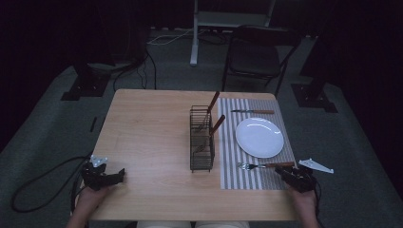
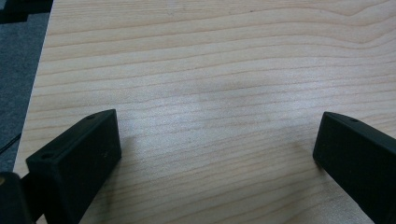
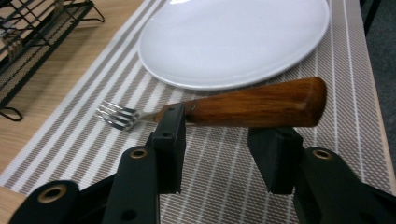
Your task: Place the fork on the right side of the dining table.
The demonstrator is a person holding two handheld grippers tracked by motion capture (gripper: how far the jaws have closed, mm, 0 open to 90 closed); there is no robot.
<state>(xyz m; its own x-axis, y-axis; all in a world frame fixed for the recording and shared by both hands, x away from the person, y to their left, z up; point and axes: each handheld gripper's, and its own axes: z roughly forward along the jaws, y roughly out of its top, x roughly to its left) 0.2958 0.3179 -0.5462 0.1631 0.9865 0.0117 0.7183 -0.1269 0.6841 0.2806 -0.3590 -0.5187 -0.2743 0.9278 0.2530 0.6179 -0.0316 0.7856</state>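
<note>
Your right gripper (image 3: 219, 149) is sitting narrowly parted at the fork (image 3: 252, 102), handle crosswise, tines pointing toward nine o'clock; your left gripper (image 2: 215, 154) is gaping wide, holding nothing.

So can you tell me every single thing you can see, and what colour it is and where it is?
table: one, light wood, middle of the room.
placemat: one, grey and white stripes, right half of the table.
plate: one, white, on the placemat.
knife: one, wooden handle, on the placemat beyond the plate.
fork: one, wooden handle, on the placemat on the near side of the plate.
wire rack: one, black, left of the placemat, holding wooden-handled utensils.
chair: one, dark, behind the table.
left tool: black, open, near left table edge.
right tool: black, open, jaws either side of the fork handle.
</note>
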